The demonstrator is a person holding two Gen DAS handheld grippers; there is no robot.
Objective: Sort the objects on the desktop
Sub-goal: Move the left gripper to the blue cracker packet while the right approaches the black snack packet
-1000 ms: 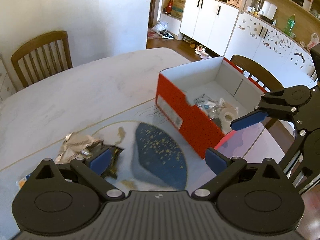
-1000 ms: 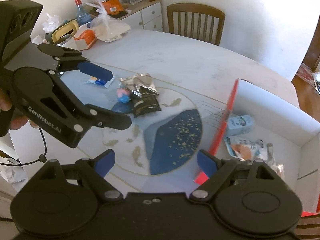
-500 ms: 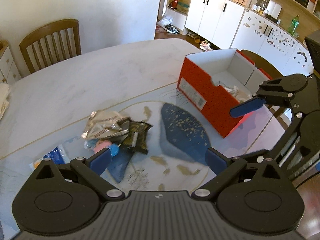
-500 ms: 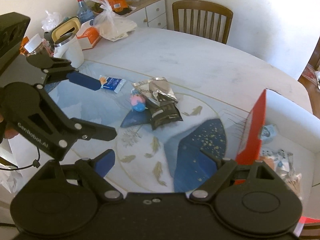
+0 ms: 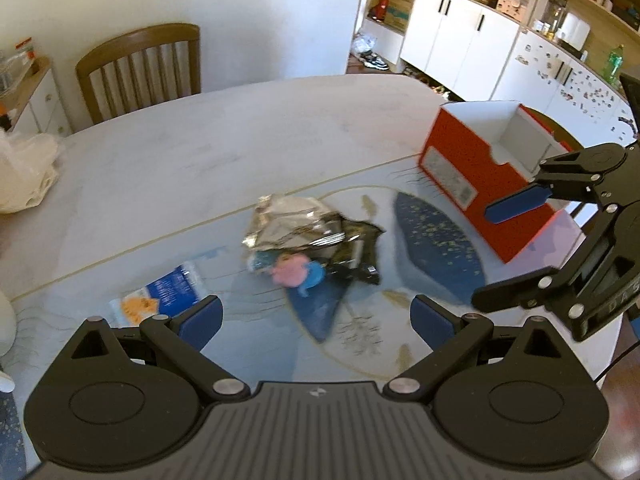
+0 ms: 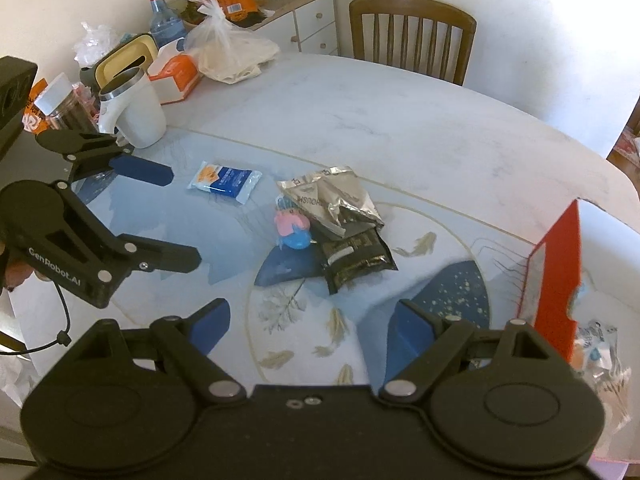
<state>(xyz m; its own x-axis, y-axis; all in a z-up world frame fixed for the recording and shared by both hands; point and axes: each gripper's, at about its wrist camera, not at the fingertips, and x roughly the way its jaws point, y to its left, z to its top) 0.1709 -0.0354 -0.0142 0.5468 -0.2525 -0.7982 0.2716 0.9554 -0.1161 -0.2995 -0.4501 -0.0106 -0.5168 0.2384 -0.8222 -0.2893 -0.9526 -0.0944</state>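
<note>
Four loose things lie on the bench (image 6: 400, 128), all left of the red box (image 6: 556, 276): one silver foil wrapper (image 6: 332, 196), one black packet (image 6: 356, 256) touching it, one pink-and-blue toy (image 6: 294, 232) against both, one blue-white pouch (image 6: 225, 180) farther off. Left gripper (image 5: 316, 316) and right gripper (image 6: 310, 324) both gape empty. Since a second ago both have swung away from the box toward the pile.

Background furnishings: a wooden slat-back chair (image 6: 414, 36) stands at the table's far edge; a white mug (image 6: 134, 110), an orange tissue box (image 6: 176, 76) and a knotted plastic bag (image 6: 228, 50) cluster near one end; white cabinets (image 5: 460, 48) (doors closed) line the far wall.
</note>
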